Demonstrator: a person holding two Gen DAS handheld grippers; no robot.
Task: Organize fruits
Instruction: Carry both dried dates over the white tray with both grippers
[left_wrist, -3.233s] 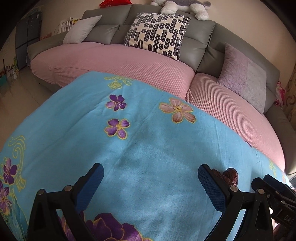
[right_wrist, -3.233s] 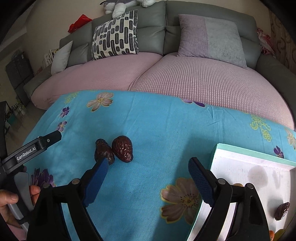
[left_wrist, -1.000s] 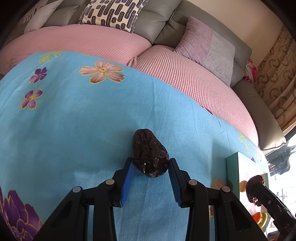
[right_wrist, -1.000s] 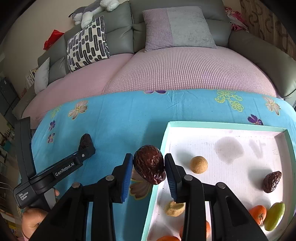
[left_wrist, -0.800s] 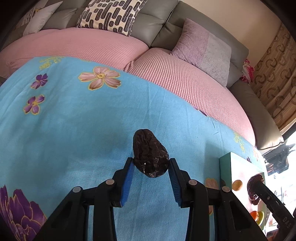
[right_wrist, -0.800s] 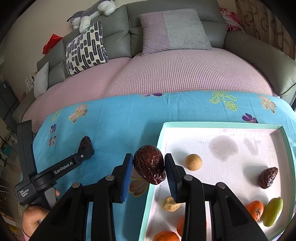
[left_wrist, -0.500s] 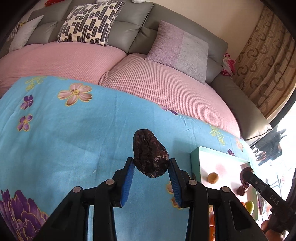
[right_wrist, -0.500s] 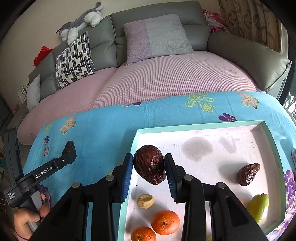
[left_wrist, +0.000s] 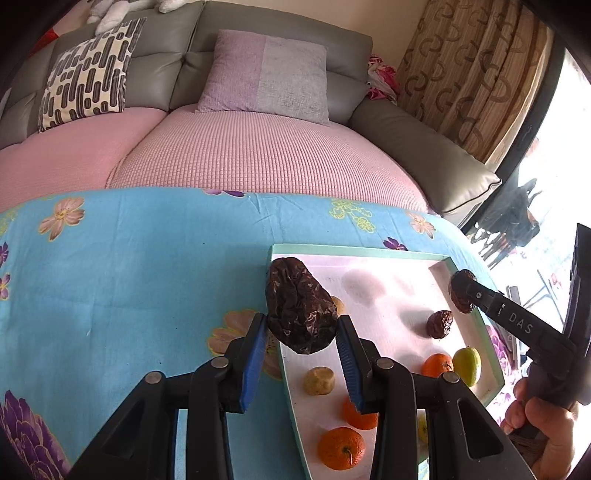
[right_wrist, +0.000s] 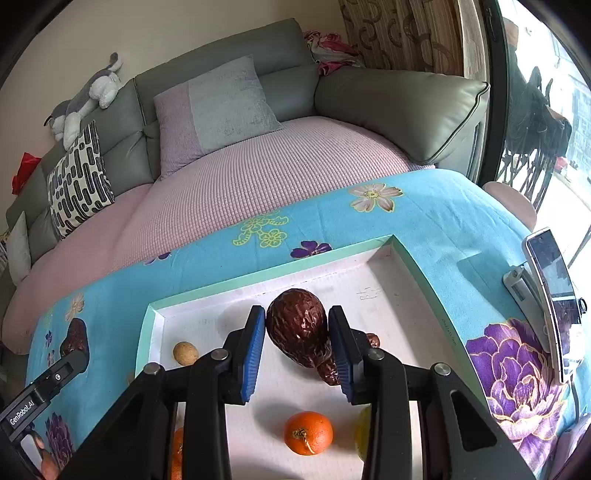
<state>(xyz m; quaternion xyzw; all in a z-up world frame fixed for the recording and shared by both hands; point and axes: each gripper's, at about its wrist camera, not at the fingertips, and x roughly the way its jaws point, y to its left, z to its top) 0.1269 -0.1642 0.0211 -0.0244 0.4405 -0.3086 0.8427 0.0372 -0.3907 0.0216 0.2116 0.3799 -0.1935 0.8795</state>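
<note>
My left gripper (left_wrist: 300, 334) is shut on a dark wrinkled date (left_wrist: 299, 304) and holds it above the left rim of the white tray (left_wrist: 369, 253). My right gripper (right_wrist: 297, 338) is shut on a reddish-brown date (right_wrist: 297, 326) and holds it over the tray's (right_wrist: 258, 280) far right part, above another date (right_wrist: 328, 367) lying there. That lying date shows in the left wrist view (left_wrist: 439, 324) too. The right gripper also shows in the left wrist view (left_wrist: 461, 291), and the left gripper in the right wrist view (right_wrist: 74, 341).
The tray holds oranges (left_wrist: 340, 448), (right_wrist: 308, 432), a green fruit (left_wrist: 467, 365) and small tan fruits (left_wrist: 319, 381), (right_wrist: 185, 352). It sits on a blue flowered cloth (left_wrist: 129, 266). A phone on a stand (right_wrist: 552, 295) is at the right. A pink-covered sofa (left_wrist: 258, 147) lies behind.
Both grippers have moved right with their dates. The left one went from over the cloth to the tray's left rim; the right one moved further over the tray toward its far right corner.
</note>
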